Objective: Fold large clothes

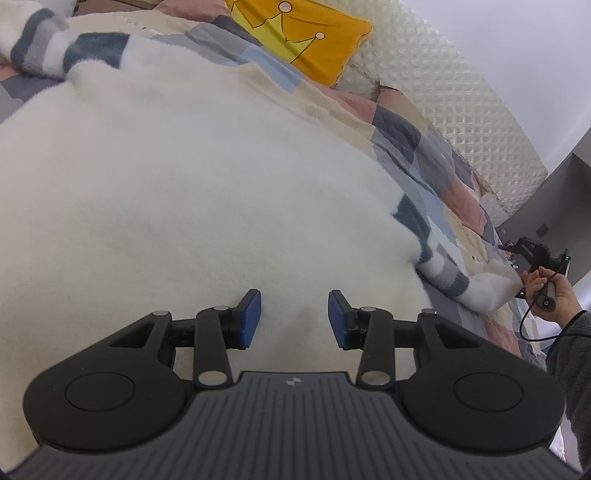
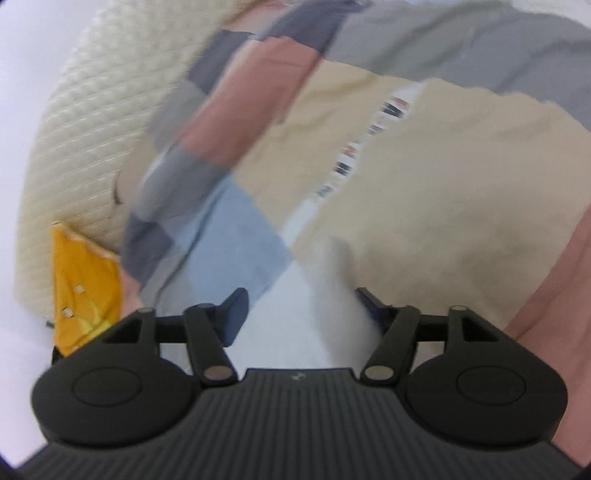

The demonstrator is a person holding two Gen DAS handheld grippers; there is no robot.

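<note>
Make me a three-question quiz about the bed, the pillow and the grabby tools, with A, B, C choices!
1. Where is the yellow pillow? A on the floor B at the head of the bed C under the tool
2. What colour is the fluffy garment? A white B red C black
3. How is the left tool? A shut B open C missing

B: it leans against the quilted headboard.
A: white fleece spreads over the patchwork bedcover.
B: its blue pads stand apart, gripping nothing.
</note>
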